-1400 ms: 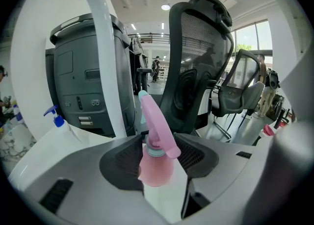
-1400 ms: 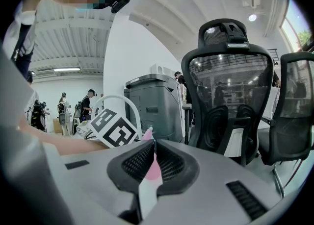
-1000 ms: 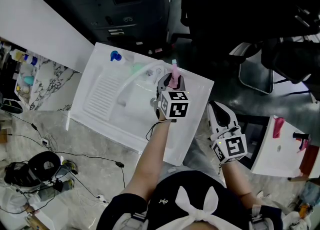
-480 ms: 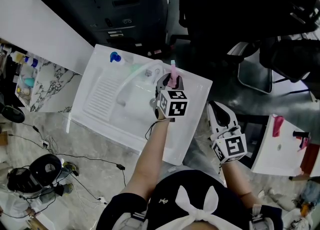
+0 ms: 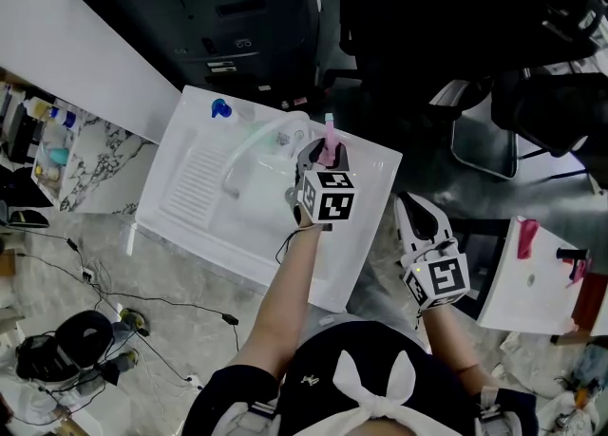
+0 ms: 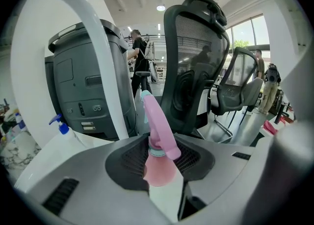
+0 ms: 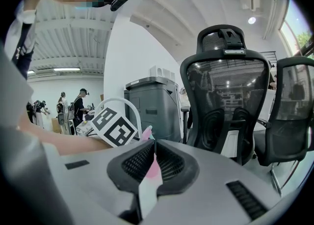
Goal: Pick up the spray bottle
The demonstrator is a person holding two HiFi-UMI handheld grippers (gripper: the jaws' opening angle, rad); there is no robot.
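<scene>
A pink spray bottle (image 5: 329, 146) with a pale teal collar stands upright over the right part of the white sink unit (image 5: 190, 173). My left gripper (image 5: 321, 153) is shut on its body, and the pink trigger head (image 6: 158, 126) sticks up between the jaws in the left gripper view. To the right of the sink unit, and nearer to me, my right gripper (image 5: 411, 208) hangs with its jaws closed on nothing. In the right gripper view (image 7: 154, 162) only a thin slit shows, with the pink bottle far behind it.
A white arched faucet (image 5: 249, 146) curves over the basin, just left of the held bottle. A blue-topped bottle (image 5: 219, 107) stands at the sink's far corner. A grey machine (image 5: 228, 7) and black office chairs (image 6: 196, 67) lie beyond. A white table (image 5: 532, 282) is at right.
</scene>
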